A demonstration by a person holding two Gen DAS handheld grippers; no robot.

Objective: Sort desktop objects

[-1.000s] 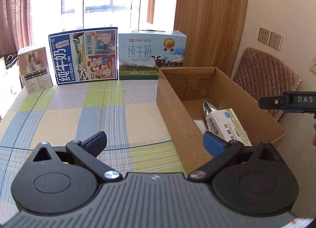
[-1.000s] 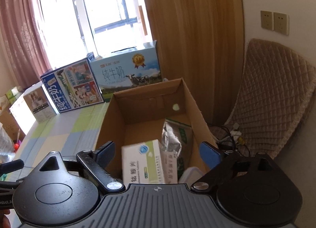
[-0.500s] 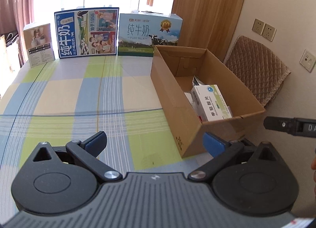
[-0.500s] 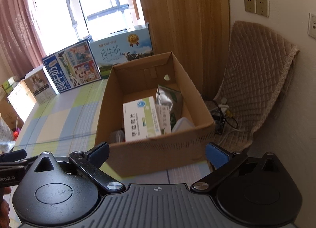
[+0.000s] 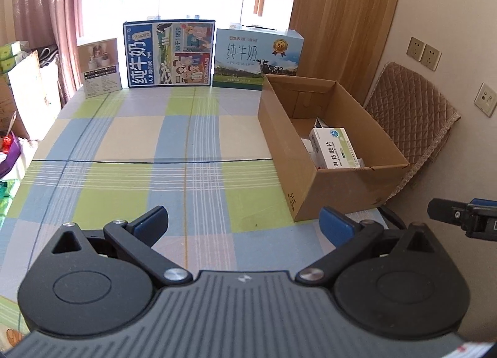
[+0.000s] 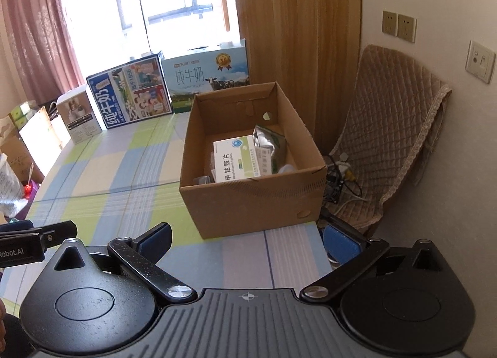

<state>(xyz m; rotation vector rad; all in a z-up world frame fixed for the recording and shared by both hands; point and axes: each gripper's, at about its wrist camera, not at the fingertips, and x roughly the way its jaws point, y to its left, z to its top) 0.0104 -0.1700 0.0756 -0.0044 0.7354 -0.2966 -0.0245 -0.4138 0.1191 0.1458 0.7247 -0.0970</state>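
Observation:
An open brown cardboard box (image 5: 313, 178) (image 6: 248, 196) stands at the table's right edge. Inside lie a white and green medicine box (image 5: 334, 148) (image 6: 233, 157), a silver foil pouch (image 6: 268, 143) and other small items. My left gripper (image 5: 243, 223) hovers open over the checked tablecloth, well short of the box and to its left, with nothing between its blue pads. My right gripper (image 6: 247, 237) is open too, in front of the box's near wall, and holds nothing. Part of the right gripper's body (image 5: 459, 218) shows at the right edge of the left wrist view.
Two milk cartons (image 5: 169, 53) (image 5: 257, 60) and a small white box (image 5: 101, 67) stand along the table's far edge by the window. A quilted brown chair (image 6: 388, 147) with cables under it sits right of the table. Bags and boxes crowd the floor on the left (image 5: 18, 103).
Both grippers have pulled back and up from the box, which now looks smaller and farther away. The right jaws have opened a little wider; the medicine box lies where it dropped.

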